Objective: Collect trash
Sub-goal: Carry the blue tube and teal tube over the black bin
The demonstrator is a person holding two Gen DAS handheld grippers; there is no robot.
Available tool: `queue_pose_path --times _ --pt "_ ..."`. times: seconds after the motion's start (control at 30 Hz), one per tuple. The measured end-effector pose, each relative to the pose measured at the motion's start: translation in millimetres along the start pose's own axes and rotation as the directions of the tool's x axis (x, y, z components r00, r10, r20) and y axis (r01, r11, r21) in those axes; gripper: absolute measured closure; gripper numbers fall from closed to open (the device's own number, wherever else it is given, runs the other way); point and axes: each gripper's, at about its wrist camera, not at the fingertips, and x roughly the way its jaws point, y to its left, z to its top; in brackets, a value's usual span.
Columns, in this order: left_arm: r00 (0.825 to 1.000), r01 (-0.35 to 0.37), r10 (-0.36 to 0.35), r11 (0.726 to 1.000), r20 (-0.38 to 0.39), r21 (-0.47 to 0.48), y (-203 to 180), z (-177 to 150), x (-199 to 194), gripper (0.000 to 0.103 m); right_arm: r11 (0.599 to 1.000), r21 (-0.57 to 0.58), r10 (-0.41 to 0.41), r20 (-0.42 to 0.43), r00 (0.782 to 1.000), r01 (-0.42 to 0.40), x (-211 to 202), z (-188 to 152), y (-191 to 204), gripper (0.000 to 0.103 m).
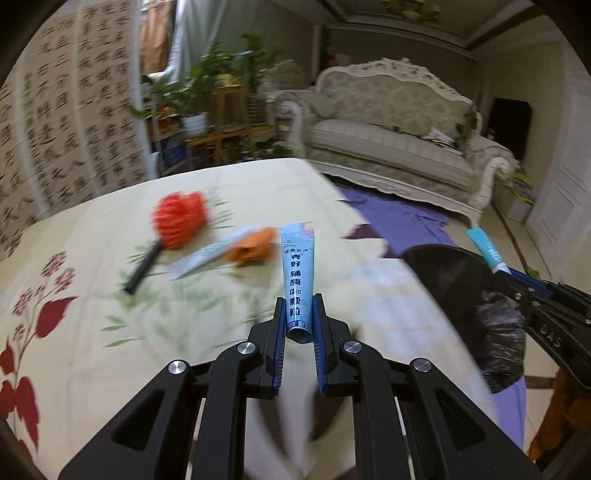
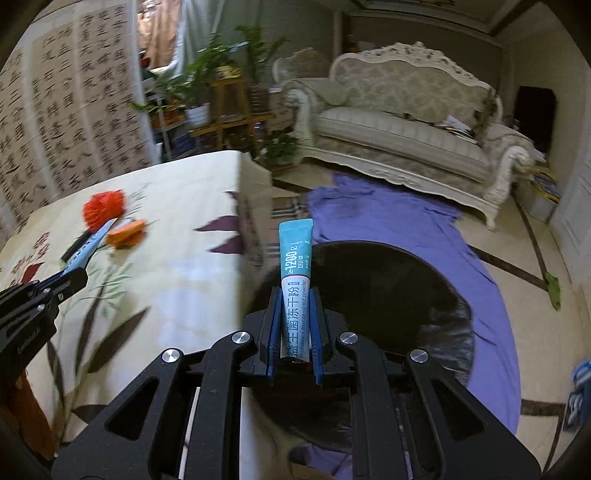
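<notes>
- Left gripper (image 1: 300, 314): jaws clamped on a pale blue sachet (image 1: 297, 269), held upright over the floral tablecloth (image 1: 92, 332).
- Right gripper (image 2: 296, 314): jaws closed tight on a teal-and-white sachet (image 2: 295, 273), above the black-lined bin (image 2: 388, 295).
- On the cloth, blurred: red ball (image 1: 180, 218), possibly orange peel (image 1: 253, 248).

Light: dim, cool indoor light, brightest at the curtained window (image 1: 192, 33) in the far left corner.
Blur: strong motion smear on the tabletop (image 1: 92, 229), the red ball (image 1: 181, 219) and the plants (image 2: 207, 74).
Sharp: the blue sachet (image 1: 297, 273) and teal sachet (image 2: 295, 266) read clearly.
Distortion: heavy fisheye bending; dark vignette in the corners.
Glare: small highlights on metal screws.
Shadows: soft and faint.
</notes>
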Motion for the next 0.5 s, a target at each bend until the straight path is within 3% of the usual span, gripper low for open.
queue_pose_path --times 0.5 --pt "0.995 0.101 -0.102 0.985 0.0 0.14 -92.1 17.5 33.0 0.088 0.994 0.089 -0.069 0.005 0.998 0.068 13.7 -6.3 -63.1 0.088"
